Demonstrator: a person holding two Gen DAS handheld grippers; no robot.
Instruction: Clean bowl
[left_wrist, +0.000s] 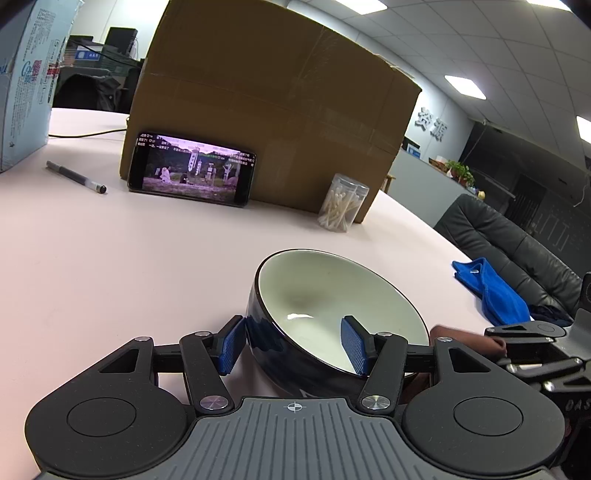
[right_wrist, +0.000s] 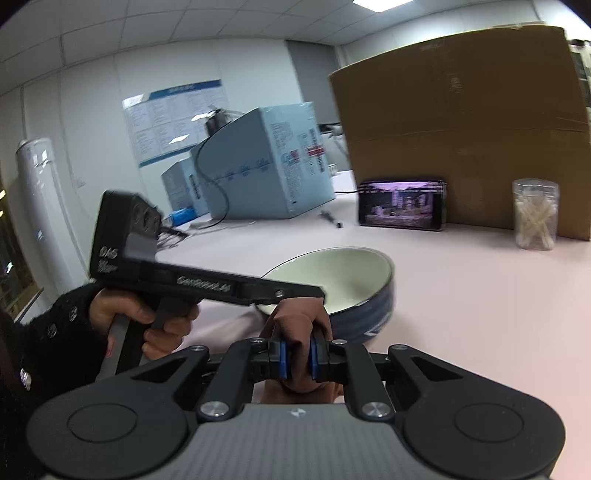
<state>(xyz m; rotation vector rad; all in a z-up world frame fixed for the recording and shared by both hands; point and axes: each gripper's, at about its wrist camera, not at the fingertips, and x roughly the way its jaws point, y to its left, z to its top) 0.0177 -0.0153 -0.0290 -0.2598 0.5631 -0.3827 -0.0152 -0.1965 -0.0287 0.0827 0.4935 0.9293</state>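
A bowl (left_wrist: 332, 295), dark blue outside and white inside, sits tilted on the pale pink table (left_wrist: 92, 277). My left gripper (left_wrist: 295, 345) is shut on the bowl's near wall, one blue pad outside, one inside. The bowl also shows in the right wrist view (right_wrist: 347, 273), tipped toward me, with the left gripper's body (right_wrist: 207, 284) across its rim. My right gripper (right_wrist: 300, 360) is shut on a brown cloth (right_wrist: 299, 321) just in front of the bowl's near rim. The cloth's edge shows in the left wrist view (left_wrist: 469, 338).
A large cardboard box (left_wrist: 273, 103) stands behind, with a phone (left_wrist: 192, 168) playing video propped against it. A clear jar of cotton swabs (left_wrist: 341, 203), a pen (left_wrist: 75, 177), a blue cloth (left_wrist: 491, 288) at the table's right edge, light-blue cartons (right_wrist: 266, 162).
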